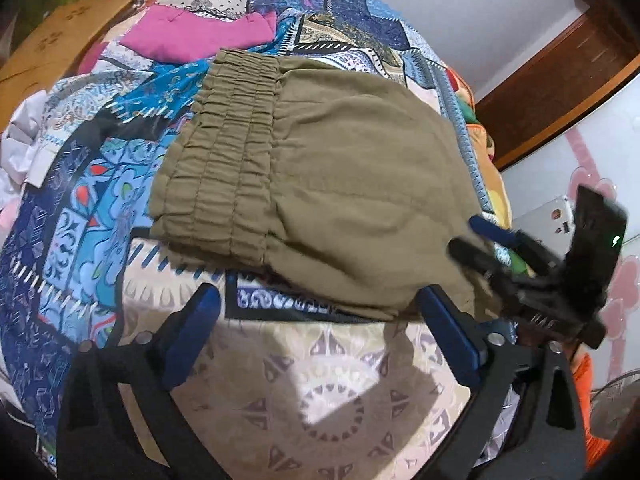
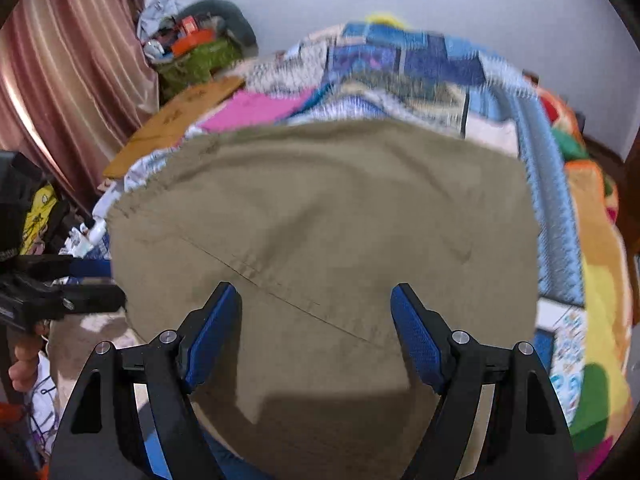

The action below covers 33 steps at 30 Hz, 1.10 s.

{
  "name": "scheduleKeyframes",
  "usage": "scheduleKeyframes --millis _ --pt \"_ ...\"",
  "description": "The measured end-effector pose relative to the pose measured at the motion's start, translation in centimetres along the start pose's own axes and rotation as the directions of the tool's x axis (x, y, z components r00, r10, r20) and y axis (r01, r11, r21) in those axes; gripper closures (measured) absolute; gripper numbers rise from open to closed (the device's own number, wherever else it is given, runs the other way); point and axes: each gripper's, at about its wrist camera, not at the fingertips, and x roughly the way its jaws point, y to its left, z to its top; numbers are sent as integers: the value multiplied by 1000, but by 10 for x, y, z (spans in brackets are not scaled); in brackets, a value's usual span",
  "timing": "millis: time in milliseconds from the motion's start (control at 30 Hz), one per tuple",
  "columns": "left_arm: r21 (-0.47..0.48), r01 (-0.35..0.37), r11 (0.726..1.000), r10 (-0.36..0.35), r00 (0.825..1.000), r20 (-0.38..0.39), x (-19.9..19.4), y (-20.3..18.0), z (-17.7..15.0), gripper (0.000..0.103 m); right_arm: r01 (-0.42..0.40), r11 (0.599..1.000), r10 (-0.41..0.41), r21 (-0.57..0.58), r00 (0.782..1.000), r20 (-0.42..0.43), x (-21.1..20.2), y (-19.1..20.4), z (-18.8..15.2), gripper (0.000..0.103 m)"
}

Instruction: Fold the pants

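Olive-khaki cotton pants (image 1: 320, 184) with a gathered elastic waistband lie folded on the blue patchwork-patterned bedspread (image 1: 80, 208), a magenta cloth (image 1: 192, 34) beyond them. Left gripper (image 1: 320, 320) hovers just before the near edge, fingers spread and empty. Right gripper (image 2: 316, 320) hangs over the fabric, likewise released

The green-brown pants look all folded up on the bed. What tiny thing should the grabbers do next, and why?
Probably lift both away and leave the pants alone. They already lie in a neat folded bundle on the patterned bedspread, waistband stacked at one end. The left gripper and right gripper are both open, holding nothing, so no more folding seems needed.
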Motion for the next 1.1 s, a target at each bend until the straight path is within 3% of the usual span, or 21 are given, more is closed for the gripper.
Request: scheduleKeyframes --millis 167,333,400,500,567,667,767,933,1100 --pt "-51 40 998 -39 999 16 9 8 16 1 -15 999 15 -32 1000 4 -4 2 -9 27" --pt "-176 88 981 -79 995 55 10 27 32 4 -37 999 37 -29 999 11 -6 0 -13 26" --pt "-186 49 981 -37 997 68 9 29 35 24 -40 999 41 -28 999 15 -5 1 -14 26" --pt "-160 -4 987 17 997 81 6 27 37 45 -43 999 43 -21 999 18 -6 -2 -14 26" --pt "-130 -31 991 45 994 104 2 23 37 57 -43 999 44 -14 999 19 -6 -4 -14 26" --pt "-76 -95 993 106 982 156 -7 12 34 64 -45 999 45 -6 999 22 -8 -5 -14 27" --pt "-13 -205 979 203 957 205 -15 -1 30 67 -40 999 39 17 999 25 -12 -8 -16 27" --pt "73 -385 920 352 893 280 -32 -7 16 68 -32 996 28 86 998 52 -34 -22 -24 28" --pt "109 -563 819 486 783 389 -54 -14 4 68 19 989 -30 145 997 76 -55 -42 -37 28"
